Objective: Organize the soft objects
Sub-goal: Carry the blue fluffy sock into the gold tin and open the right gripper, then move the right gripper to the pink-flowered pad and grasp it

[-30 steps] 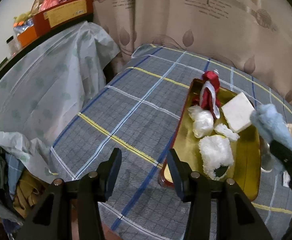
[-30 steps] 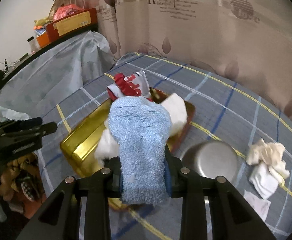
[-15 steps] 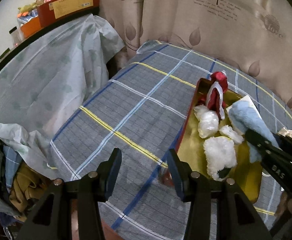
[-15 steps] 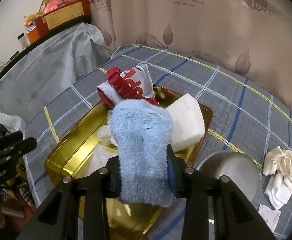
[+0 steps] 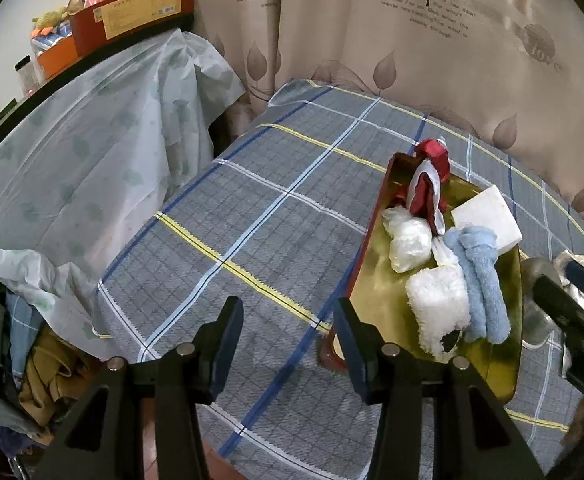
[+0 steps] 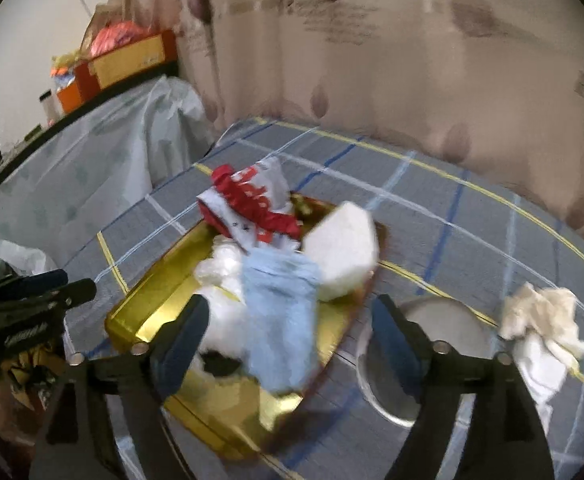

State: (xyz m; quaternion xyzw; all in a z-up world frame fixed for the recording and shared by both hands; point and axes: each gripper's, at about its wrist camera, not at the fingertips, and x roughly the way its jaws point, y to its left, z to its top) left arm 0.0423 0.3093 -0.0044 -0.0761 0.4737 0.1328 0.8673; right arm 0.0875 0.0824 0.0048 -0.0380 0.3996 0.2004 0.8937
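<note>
A light blue fluffy cloth (image 5: 481, 276) (image 6: 280, 312) lies in the gold tray (image 5: 375, 280) (image 6: 160, 296), beside a white fluffy piece (image 5: 437, 304), a white bagged wad (image 5: 409, 240), a red and white cloth (image 5: 427, 176) (image 6: 252, 200) and a white foam block (image 5: 487, 216) (image 6: 343, 252). My right gripper (image 6: 292, 312) is just behind the blue cloth; its jaws are opening and the pads stand clear of the cloth on both sides. My left gripper (image 5: 288, 312) hangs open over the checked tablecloth at the tray's left edge, holding nothing.
A metal bowl (image 6: 423, 344) sits right of the tray, with a crumpled cream cloth (image 6: 539, 316) and a white cloth (image 6: 539, 372) further right. A curtain (image 5: 411, 60) backs the table. Sheet-covered furniture (image 5: 72, 152) and a clothes heap (image 5: 44, 372) flank the left.
The right gripper's jaws have spread and let go of the blue cloth, which now lies in the tray; the gripper has drawn back. The left gripper has stayed where it was.
</note>
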